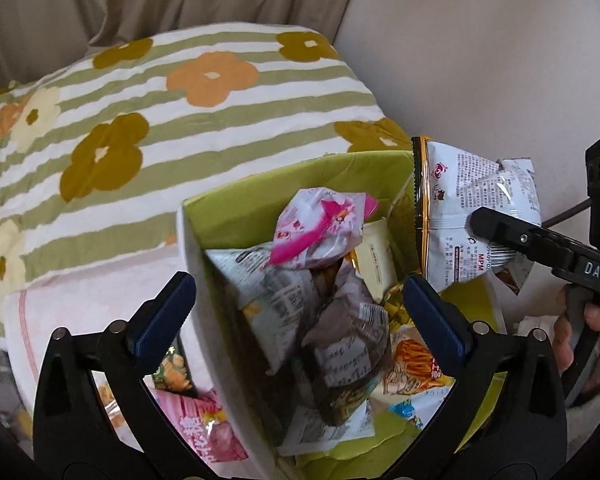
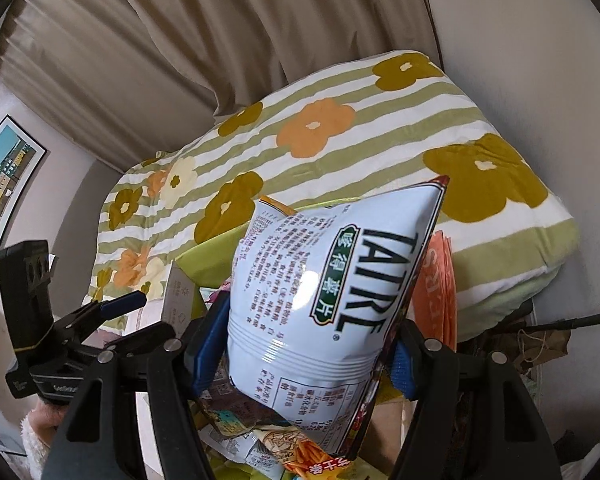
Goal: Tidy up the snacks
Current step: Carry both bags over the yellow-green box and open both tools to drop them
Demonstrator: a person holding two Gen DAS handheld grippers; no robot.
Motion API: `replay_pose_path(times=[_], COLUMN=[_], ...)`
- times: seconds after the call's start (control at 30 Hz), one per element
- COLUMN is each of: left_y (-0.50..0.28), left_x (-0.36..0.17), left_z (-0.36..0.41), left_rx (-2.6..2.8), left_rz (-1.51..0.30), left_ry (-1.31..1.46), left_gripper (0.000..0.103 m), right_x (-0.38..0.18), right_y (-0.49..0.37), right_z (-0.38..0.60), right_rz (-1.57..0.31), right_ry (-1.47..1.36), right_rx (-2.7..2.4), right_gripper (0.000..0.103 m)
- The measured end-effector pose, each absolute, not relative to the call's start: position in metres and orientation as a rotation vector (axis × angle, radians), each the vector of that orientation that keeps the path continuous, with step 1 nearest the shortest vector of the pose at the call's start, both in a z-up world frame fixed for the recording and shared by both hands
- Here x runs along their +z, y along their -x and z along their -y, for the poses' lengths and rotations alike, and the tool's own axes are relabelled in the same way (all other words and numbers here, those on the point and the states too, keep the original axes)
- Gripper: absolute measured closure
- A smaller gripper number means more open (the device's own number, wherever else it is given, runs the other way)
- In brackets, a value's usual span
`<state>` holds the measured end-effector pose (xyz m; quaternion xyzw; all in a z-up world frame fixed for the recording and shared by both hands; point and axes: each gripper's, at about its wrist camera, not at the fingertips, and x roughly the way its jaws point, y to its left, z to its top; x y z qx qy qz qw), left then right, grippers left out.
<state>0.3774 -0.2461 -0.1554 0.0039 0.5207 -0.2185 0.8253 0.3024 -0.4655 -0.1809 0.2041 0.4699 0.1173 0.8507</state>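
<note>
Blue rubber pads of my left gripper [image 1: 298, 312] stand spread, straddling the lime-green box's [image 1: 236, 200] stiff wall. Crinkled foil snack packets [image 1: 320, 232] heap inside. My right gripper [image 2: 304, 356] pinches a puffy, glossy white chip bag [image 2: 324, 280] above the box, before a striped floral quilt [image 2: 340, 140].

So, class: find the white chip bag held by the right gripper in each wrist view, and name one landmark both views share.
Left wrist view: the white chip bag is at the right, above the green box, pinched by the right gripper.
Right wrist view: it fills the centre, clamped between the blue pads.
Shared landmark: the striped flower-print blanket behind the box.
</note>
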Motion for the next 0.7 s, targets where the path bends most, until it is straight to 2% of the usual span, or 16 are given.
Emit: replay_pose_path(times=[0.43, 0.47, 0.5, 0.53, 0.6, 0.7], left_y=[-0.353, -0.350, -0.349, -0.346, -0.341, -0.332], left_x=[-0.136, -0.135, -0.135, -0.134, -0.133, -0.131], left_z=[0.220, 0.217, 0.215, 0.212, 0.207, 0.200], left_rx=[-0.390, -0.390, -0.388, -0.384, -0.378, -0.362], left_rz=[-1.034, -1.031, -1.027, -1.023, -1.018, -1.010], left_ry=[0.007, 0.013, 0.018, 0.024, 0.036, 0.039], left_gripper=[0.000, 0.000, 0.000, 0.000, 0.000, 0.000], right_x=[-0.175, -0.175, -0.176, -0.178, -0.182, -0.190], right_y=[-0.320, -0.321, -0.322, -0.323, -0.325, -0.319], right_z=[0.444, 0.441, 0.440, 0.438, 0.439, 0.444], right_rz=[-1.026, -1.026, -1.021, -1.007, -0.974, -0.962], right_ry=[-0.358, -0.350, -0.344, -0.339, -0.329, -0.300], right_rx=[0.312, 0.320, 0.323, 0.326, 0.309, 0.247], right_gripper=[0.036, 0.035, 0.027, 0.014, 0.003, 0.001])
